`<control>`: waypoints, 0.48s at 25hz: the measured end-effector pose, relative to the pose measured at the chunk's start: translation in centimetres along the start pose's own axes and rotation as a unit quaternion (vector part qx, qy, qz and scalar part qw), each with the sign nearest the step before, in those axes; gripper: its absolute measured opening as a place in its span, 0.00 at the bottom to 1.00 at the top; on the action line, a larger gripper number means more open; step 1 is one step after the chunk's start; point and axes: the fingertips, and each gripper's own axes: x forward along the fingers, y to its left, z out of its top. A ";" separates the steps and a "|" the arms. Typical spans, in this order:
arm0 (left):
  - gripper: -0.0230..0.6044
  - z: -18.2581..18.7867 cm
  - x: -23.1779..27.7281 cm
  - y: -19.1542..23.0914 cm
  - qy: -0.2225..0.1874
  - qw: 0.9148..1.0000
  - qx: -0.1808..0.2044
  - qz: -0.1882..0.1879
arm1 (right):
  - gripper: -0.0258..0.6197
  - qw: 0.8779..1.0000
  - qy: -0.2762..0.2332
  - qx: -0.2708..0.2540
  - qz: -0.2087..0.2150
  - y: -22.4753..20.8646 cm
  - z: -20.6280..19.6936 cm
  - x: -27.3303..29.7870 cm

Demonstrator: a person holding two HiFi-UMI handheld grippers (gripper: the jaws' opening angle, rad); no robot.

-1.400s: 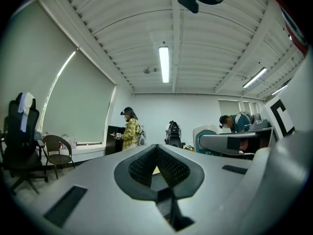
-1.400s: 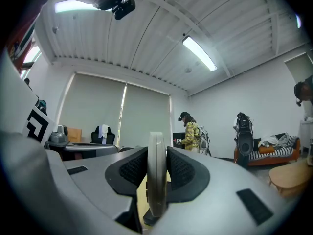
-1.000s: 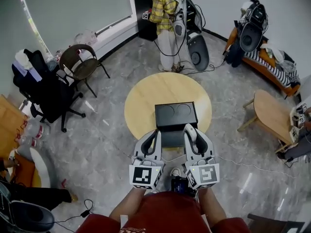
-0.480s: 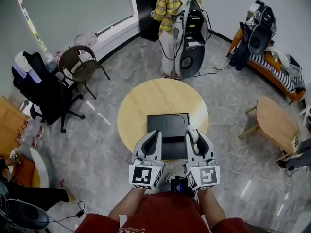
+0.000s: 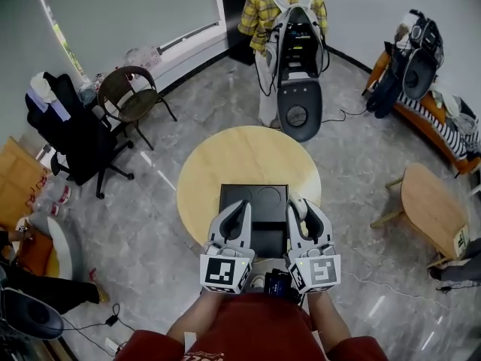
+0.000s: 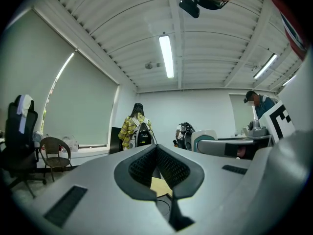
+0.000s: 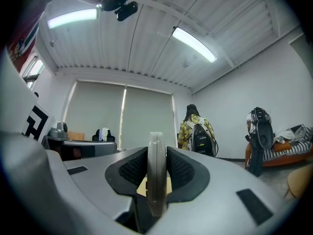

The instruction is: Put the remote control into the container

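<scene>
A black container (image 5: 253,198) with two round recesses lies on the near half of a round wooden table (image 5: 240,156). Both grippers reach level over its near part. My right gripper (image 5: 296,203) is shut on the remote control (image 7: 156,175), a thin grey slab held edge-on between the pads (image 7: 178,169). The remote is hardly visible in the head view. My left gripper (image 5: 241,206) hangs beside it over the container's left side. In the left gripper view its jaws (image 6: 156,151) meet at the tip with nothing between them.
A person in a yellow plaid shirt (image 5: 282,6) stands beyond the table beside a grey machine (image 5: 299,74). A black office chair (image 5: 71,134) and a brown chair (image 5: 128,96) stand at the left. A low wooden table (image 5: 432,209) is at the right.
The table and container have slid closer and leftward in the head view as I moved forward. Both grippers now reach farther over the container. The right grip on the remote is unchanged.
</scene>
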 end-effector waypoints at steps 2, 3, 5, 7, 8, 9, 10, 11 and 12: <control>0.06 -0.1 0.1 0.5 0.000 1.000 0.000 0.007 | 0.23 1.000 0.000 -0.001 0.010 0.5 -0.2 0.5; 0.06 -0.2 0.2 0.7 -0.001 1.000 0.001 0.010 | 0.23 1.000 0.001 -0.002 0.016 0.7 -0.3 0.8; 0.06 -0.3 0.6 1.1 -0.001 1.000 0.001 0.014 | 0.23 1.000 0.002 -0.004 0.025 0.9 -0.5 1.2; 0.06 -0.5 1.1 1.5 -0.001 1.000 0.002 0.015 | 0.23 1.000 0.004 -0.003 0.025 0.7 -0.8 1.7; 0.06 -0.7 1.3 1.7 -0.001 1.000 0.003 0.015 | 0.23 1.000 0.005 -0.002 0.025 0.7 -1.0 2.0; 0.06 -0.8 1.4 1.9 0.000 1.000 0.003 0.016 | 0.23 1.000 0.006 -0.001 0.025 0.8 -1.2 2.2; 0.06 -0.8 1.4 2.2 -0.001 1.000 0.004 0.017 | 0.23 1.000 0.007 -0.001 0.026 0.9 -1.3 2.4; 0.06 -0.9 1.4 2.4 -0.001 1.000 0.003 0.018 | 0.23 1.000 0.008 -0.002 0.028 1.2 -1.5 2.6; 0.06 -0.9 1.4 2.7 -0.002 1.000 0.003 0.018 | 0.23 1.000 0.009 -0.003 0.030 1.4 -1.6 2.8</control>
